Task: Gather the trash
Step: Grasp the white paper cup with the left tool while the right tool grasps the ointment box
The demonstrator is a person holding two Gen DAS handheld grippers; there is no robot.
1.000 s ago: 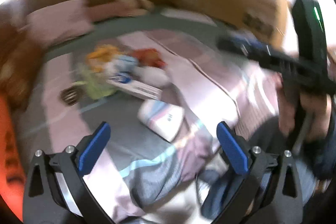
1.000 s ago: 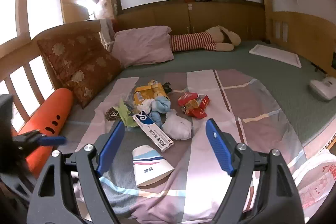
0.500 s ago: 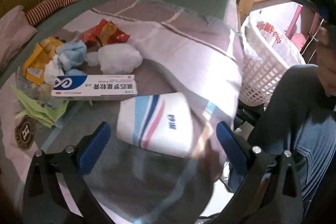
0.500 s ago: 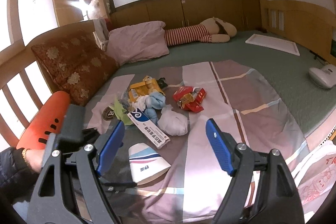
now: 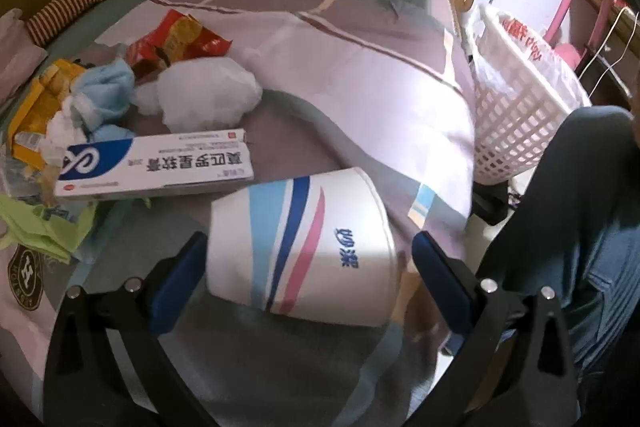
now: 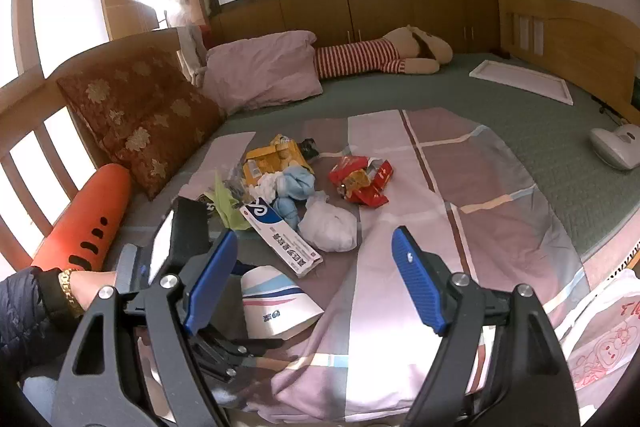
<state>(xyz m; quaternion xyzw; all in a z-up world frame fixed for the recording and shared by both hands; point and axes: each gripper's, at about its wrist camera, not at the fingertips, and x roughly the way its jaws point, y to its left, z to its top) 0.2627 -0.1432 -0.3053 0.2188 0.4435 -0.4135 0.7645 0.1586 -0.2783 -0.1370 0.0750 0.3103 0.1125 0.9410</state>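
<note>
Now the left gripper (image 5: 306,259) hangs low over the bed (image 6: 560,155), jaws apart, with the striped paper cup (image 5: 304,247) lying on its side between the blue pads (contact at the left pad cannot be told). Right gripper (image 6: 314,283): jaws wide apart, nothing between them. Toothpaste box (image 5: 156,163) at 11 o'clock from the cup; white basket (image 5: 516,123) at 2 o'clock.

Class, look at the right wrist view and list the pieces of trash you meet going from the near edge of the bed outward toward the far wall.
paper cup → long white-and-blue box → white crumpled bag → red snack wrapper → yellow snack packet
</note>
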